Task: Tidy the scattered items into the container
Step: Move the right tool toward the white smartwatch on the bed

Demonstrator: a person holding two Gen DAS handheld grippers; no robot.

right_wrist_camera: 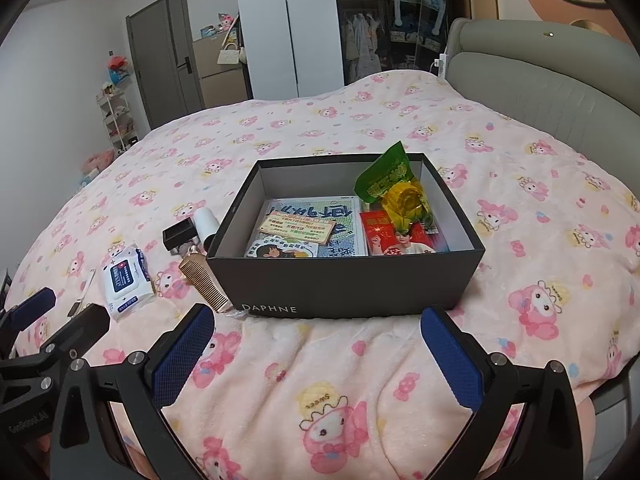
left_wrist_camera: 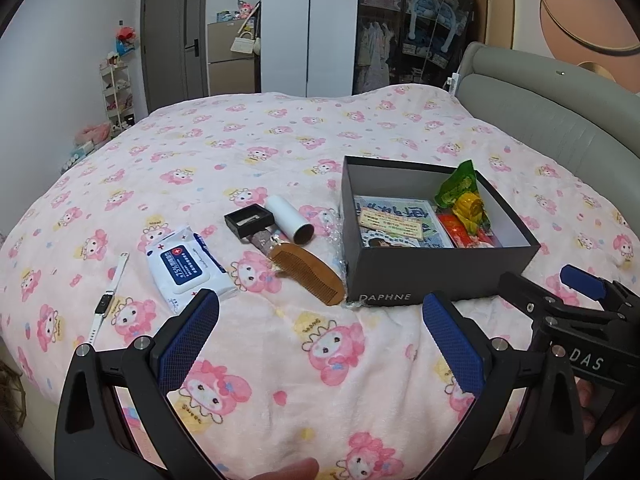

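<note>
The left gripper [left_wrist_camera: 320,336] hung nearest its own camera, its blue-padded fingers [left_wrist_camera: 188,340] spread wide with nothing between them, low over the pink blanket [left_wrist_camera: 280,360]. Just ahead and to its right stood the dark box [left_wrist_camera: 440,272], lid off. Ahead and left of it lay the scattered things: a wooden comb [left_wrist_camera: 308,266] touching the box's near corner, a white tube [left_wrist_camera: 289,219] and a small black case [left_wrist_camera: 249,220] beyond the comb, a wipes packet [left_wrist_camera: 190,262] further left, and a white watch [left_wrist_camera: 107,300] furthest left.

The right gripper [right_wrist_camera: 318,354] was likewise wide apart and empty, the box [right_wrist_camera: 348,284] straight ahead of it. Only this view looked well down into the box: a printed booklet [right_wrist_camera: 312,228] flat on the floor, a red packet [right_wrist_camera: 396,238] and a green and yellow snack bag [right_wrist_camera: 394,188] against the right wall. Here the watch was mostly hidden, only a sliver showing behind the left gripper [right_wrist_camera: 40,320] at the edge.
</note>
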